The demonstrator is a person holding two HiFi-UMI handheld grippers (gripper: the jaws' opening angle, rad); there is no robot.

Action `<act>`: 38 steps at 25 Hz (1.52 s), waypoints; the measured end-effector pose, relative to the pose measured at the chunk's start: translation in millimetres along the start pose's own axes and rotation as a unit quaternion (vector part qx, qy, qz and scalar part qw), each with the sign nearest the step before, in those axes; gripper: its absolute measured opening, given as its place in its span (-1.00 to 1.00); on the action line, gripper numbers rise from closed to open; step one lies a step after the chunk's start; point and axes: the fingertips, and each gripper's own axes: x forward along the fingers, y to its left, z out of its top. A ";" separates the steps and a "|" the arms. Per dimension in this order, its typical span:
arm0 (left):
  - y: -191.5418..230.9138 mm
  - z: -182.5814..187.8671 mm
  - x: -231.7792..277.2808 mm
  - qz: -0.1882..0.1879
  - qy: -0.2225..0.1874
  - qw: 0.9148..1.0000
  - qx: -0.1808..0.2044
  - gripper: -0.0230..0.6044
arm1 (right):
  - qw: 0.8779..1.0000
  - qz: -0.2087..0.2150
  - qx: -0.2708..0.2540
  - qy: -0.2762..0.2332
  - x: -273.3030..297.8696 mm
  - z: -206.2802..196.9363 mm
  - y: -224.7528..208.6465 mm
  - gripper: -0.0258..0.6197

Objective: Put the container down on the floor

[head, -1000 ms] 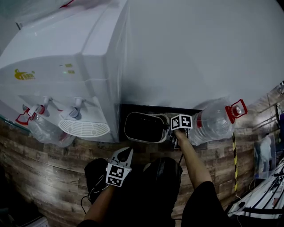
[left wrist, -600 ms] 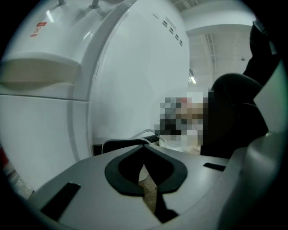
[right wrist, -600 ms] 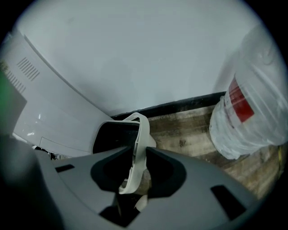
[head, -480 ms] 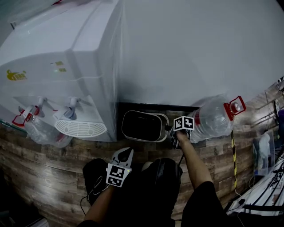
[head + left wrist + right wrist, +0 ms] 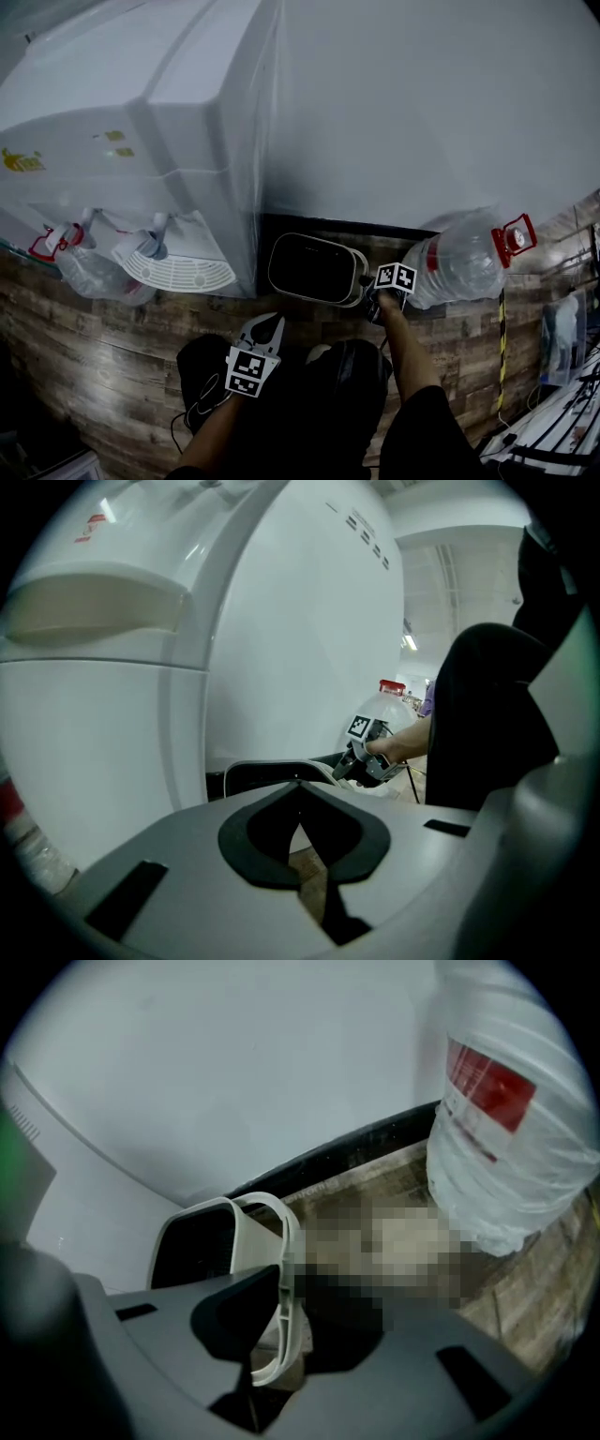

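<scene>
One container (image 5: pixel 314 270), pale outside and dark inside, is down low at the foot of the wall (image 5: pixel 422 94). It sits by the dark strip (image 5: pixel 356 228) where the wall meets the wooden floor (image 5: pixel 94 347). Its open mouth faces up toward the head view. I cannot tell if its bottom rests flat on the floor.

The right gripper (image 5: pixel 368 289) has hold of the container at its right edge. In the right gripper view the pale rim fills the small gap between the two dark pads (image 5: pixel 234 1312). The jaws have just been closing, and they are only a little way apart, snug on that rim. The person's arm (image 5: pixel 403 337) reaches down to this gripper.

The big white water machine (image 5: pixel 141 141) stands just to the left of the container. A large clear water bottle (image 5: pixel 464 262) with a red label and a red cap lies just to the right of it. Another clear bottle (image 5: pixel 89 272) is on the far side of the water machine.

The left gripper (image 5: pixel 260 328) is well apart from the container, nearer the person. Its jaw tips are together and it holds nothing.
</scene>
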 end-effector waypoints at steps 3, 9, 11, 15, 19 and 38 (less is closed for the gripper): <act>5.9 -1.4 1.2 0.008 0.003 1.000 -0.003 -0.88 | 1.000 -0.009 -0.003 0.007 12.6 -1.4 -5.7 -0.66; 12.7 -4.7 5.3 0.020 0.007 1.000 -0.009 -0.88 | 1.000 -0.013 -0.018 0.004 30.6 12.5 -6.2 -0.67; 14.5 -6.4 6.2 0.026 0.008 1.000 -0.013 -0.88 | 0.999 -0.010 -0.034 0.001 35.2 20.9 -3.5 -0.67; 18.5 -8.2 6.1 0.034 0.010 0.999 -0.016 -0.88 | 0.997 0.009 -0.064 -0.029 42.8 46.0 8.7 -0.67; 22.6 -8.4 5.0 0.040 0.010 0.999 -0.018 -0.88 | 0.997 -0.005 -0.073 -0.034 46.9 55.2 16.3 -0.66; 17.6 17.3 -1.7 0.025 -0.027 0.999 -0.008 -0.88 | 0.991 0.025 -0.109 -0.072 -1.5 19.3 39.1 -0.89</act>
